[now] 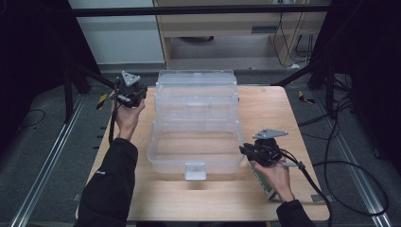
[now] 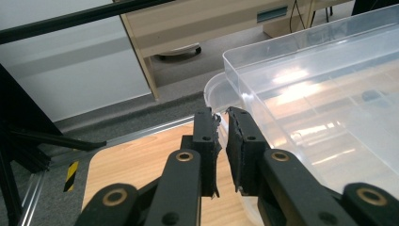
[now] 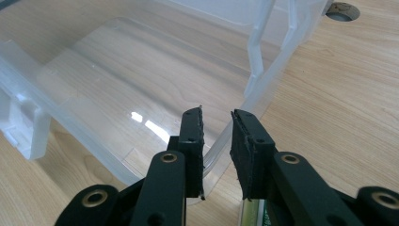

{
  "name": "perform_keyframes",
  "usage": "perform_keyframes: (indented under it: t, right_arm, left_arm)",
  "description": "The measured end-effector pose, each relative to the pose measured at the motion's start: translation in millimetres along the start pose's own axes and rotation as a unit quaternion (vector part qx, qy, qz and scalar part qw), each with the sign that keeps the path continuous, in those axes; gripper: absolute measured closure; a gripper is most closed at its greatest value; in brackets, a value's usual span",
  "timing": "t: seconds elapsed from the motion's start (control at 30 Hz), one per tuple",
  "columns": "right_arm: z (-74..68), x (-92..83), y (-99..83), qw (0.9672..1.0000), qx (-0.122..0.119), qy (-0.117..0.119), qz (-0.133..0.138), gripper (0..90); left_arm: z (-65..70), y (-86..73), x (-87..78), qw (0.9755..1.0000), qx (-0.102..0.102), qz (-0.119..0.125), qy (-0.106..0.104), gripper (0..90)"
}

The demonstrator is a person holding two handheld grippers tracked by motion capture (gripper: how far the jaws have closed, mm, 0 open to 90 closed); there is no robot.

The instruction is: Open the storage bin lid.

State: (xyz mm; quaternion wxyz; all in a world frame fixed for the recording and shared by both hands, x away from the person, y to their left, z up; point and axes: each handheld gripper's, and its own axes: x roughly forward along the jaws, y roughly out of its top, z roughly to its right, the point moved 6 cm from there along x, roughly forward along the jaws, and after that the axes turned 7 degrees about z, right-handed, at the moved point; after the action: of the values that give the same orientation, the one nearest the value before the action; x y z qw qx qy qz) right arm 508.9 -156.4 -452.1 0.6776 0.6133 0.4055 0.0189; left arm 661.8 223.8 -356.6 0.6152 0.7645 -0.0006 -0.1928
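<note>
Pale wood grain covers the worktop, which stands on grey carpet with metal rails either side, dark frame struts behind and a light wooden cabinet at the back of the room. In the middle of it sits a clear plastic tiered box, spread open in steps: its long axis runs away from the person, the deep bottom tub nearest with a small latch facing the near edge, the shallower trays stepping back toward the far edge. It is see-through throughout, with the wood visible through its floor and glints of light on its walls.

The left gripper is at the far left corner of the trays, its jaws nearly together with only a thin gap and nothing in it. The right gripper is at the tub's near right corner, jaws a little apart with the tub's rim between them; I cannot tell whether the pads press on it.
</note>
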Motion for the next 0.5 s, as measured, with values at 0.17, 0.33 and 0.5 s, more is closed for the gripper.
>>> perform_keyframes:
  t: [0.17,0.33,0.5]
  right_arm:
    - [0.1,0.1,0.1,1.0,0.001,0.0,0.0,74.3]
    - [0.0,0.1,0.0,1.0,0.001,0.0,0.0,74.3]
    - [0.1,0.1,0.1,1.0,0.002,0.0,-0.001,74.2]
  left_arm:
    - [-3.4,-2.3,-21.2,1.0,-0.001,0.003,-0.009,77.8]
    - [-3.9,-7.3,-39.8,0.9999,-0.001,0.0,-0.017,74.7]
    - [-1.7,-19.8,-56.7,0.9995,0.006,-0.005,-0.03,72.5]
